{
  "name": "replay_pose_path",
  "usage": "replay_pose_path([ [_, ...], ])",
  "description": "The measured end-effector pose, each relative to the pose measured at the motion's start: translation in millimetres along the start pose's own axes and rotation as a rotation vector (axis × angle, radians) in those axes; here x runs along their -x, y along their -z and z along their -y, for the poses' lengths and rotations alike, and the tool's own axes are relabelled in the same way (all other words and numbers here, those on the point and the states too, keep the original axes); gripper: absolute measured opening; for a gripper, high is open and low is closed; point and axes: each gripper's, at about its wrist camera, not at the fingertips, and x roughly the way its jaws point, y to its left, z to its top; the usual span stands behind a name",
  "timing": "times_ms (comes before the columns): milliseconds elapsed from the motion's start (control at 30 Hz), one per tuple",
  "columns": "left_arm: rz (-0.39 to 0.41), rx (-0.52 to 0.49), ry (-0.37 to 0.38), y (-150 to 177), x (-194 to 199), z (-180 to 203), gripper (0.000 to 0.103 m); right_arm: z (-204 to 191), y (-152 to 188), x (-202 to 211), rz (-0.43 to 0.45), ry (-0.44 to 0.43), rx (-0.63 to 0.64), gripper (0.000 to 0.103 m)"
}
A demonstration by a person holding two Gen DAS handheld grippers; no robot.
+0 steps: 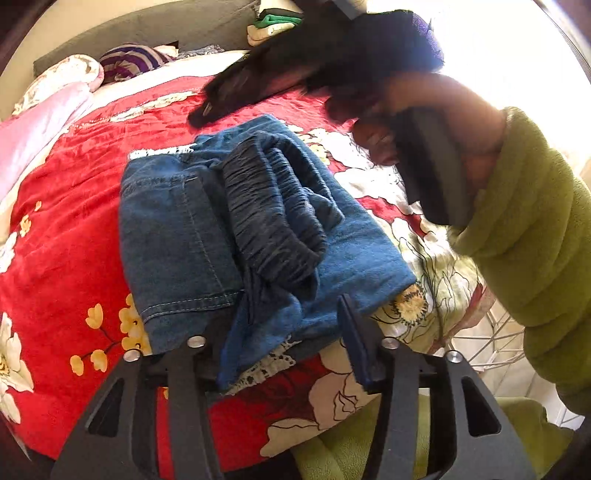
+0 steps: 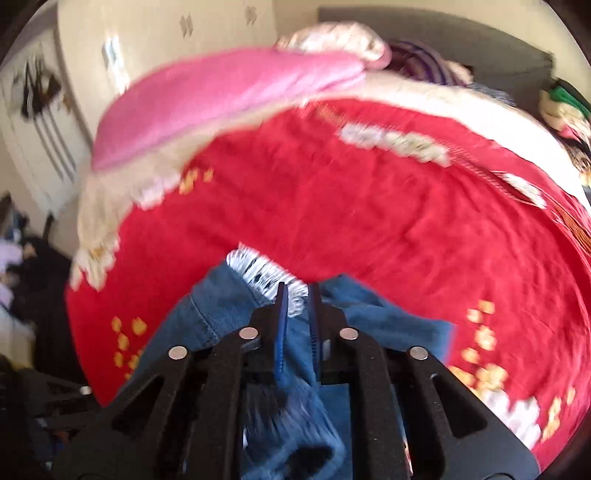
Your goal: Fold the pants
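Blue denim pants (image 1: 207, 229) lie folded in a bundle on the red flowered bedspread (image 1: 66, 258), with the dark gathered waistband (image 1: 273, 218) on top. My left gripper (image 1: 273, 332) is open at the bundle's near edge, its fingers wide apart with a loose flap of denim between them. My right gripper (image 2: 297, 295) is nearly closed with blue denim (image 2: 295, 343) between its fingers, near a white frayed hem (image 2: 258, 273). The right wrist view is blurred by motion. The right gripper itself is dark and blurred at the top of the left wrist view (image 1: 258, 81).
A pink blanket (image 2: 221, 99) and striped pillow (image 1: 133, 61) lie at the head of the bed. Folded clothes (image 1: 273, 22) are stacked at the far edge. The person's green fleece sleeve (image 1: 532, 236) is at right. A white wire basket (image 1: 491, 339) stands beside the bed.
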Motion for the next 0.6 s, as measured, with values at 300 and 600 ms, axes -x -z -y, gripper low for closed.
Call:
replay_pose_path([
  [300,0.048,0.011,0.000,-7.2,31.0,2.5,0.060,18.8,16.3,85.7,0.147,0.029,-0.056,0.052],
  [600,0.153,0.064,-0.092,-33.1,77.1,-13.3,0.082,12.8,25.7,152.4,0.302,0.120,-0.060,0.082],
])
